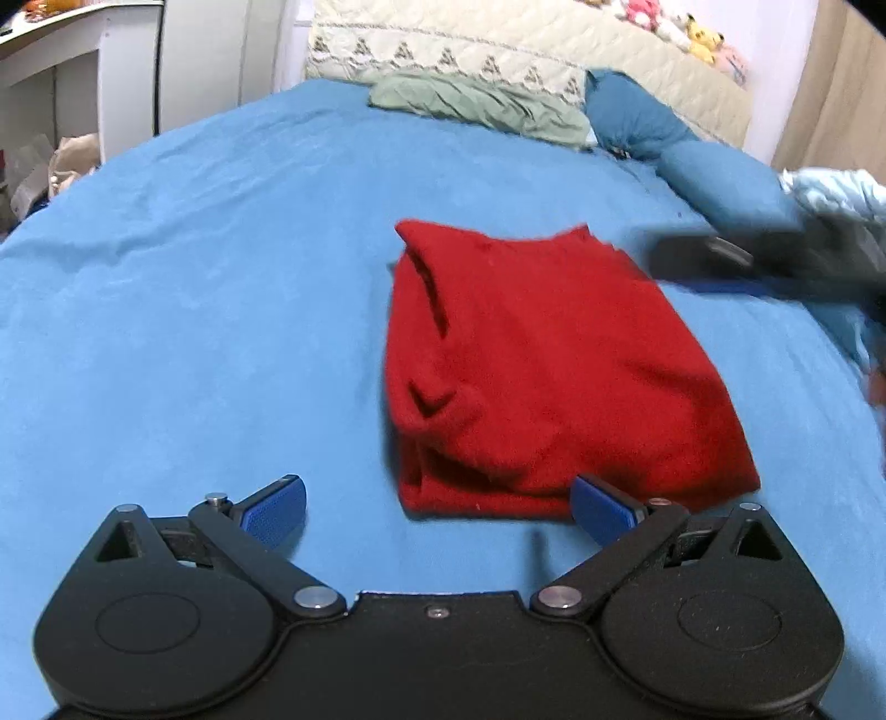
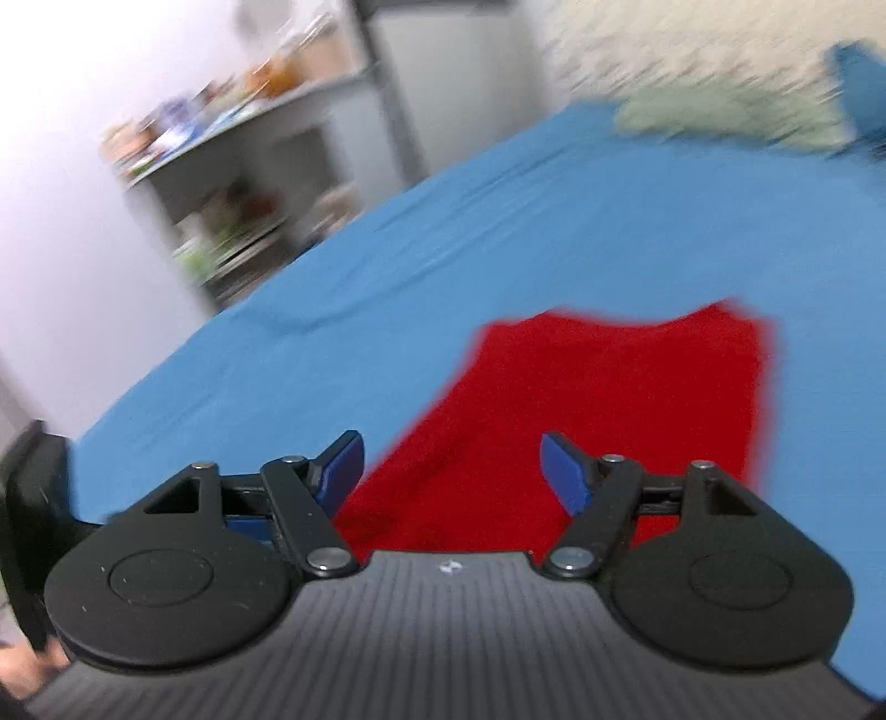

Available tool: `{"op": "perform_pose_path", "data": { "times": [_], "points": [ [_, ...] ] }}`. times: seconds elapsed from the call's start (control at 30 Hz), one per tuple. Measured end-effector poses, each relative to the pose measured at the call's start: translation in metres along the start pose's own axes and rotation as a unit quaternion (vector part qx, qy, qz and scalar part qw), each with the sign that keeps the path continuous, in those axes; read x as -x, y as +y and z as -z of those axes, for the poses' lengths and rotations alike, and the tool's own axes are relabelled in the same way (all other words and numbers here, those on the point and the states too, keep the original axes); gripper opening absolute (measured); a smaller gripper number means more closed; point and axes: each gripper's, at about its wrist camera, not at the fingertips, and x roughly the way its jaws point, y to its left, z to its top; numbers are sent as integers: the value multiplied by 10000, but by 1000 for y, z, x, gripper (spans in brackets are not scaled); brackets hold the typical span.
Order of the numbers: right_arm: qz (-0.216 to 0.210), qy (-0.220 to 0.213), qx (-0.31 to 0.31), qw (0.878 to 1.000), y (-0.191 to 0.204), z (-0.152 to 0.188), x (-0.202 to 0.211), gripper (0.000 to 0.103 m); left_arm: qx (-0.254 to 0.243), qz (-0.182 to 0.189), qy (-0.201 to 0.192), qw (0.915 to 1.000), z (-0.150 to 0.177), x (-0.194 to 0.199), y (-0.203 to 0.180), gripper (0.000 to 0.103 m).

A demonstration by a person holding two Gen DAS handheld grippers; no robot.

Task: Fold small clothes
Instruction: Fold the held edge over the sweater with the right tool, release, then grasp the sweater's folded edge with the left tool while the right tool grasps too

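Folded red garment [image 1: 542, 376] lying flat on the blue bed sheet [image 1: 194, 277]. Left hand-held gripper [image 1: 440, 507] spread wide, empty, just short of its near edge. Right hand-held gripper [image 2: 451, 471] likewise wide, empty, above the cloth.

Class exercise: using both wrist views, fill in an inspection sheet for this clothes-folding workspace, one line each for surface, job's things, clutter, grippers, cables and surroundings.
Surface: bed covered by a blue sheet, lightly creased.
Job's things: red knitted garment, folded, lying flat on the sheet.
Clutter: crumpled pale green cloth and blue pillows at the far end; light blue fabric at the right edge.
Grippers: left gripper open, empty, just short of the garment; right gripper open, empty, above the garment.
Cables: nothing seen.
Surroundings: cream quilted headboard, plush toys, white shelving, blurred.
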Motion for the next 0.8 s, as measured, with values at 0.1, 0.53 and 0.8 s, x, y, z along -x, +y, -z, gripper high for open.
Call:
{"op": "perform_pose_path", "data": {
  "times": [0.1, 0.53, 0.8],
  "points": [
    [840, -318, 109, 9959, -20, 34, 34, 95, 256, 11, -87, 9996, -2, 3, 5, 103],
    [1905, 138, -263, 9812, -30, 122, -2, 94, 372, -99, -77, 9992, -15, -5, 4, 103],
    [2046, 75, -138, 9787, -30, 132, -9, 92, 407, -77, -97, 9991, -19, -9, 7, 103]
  ]
}}
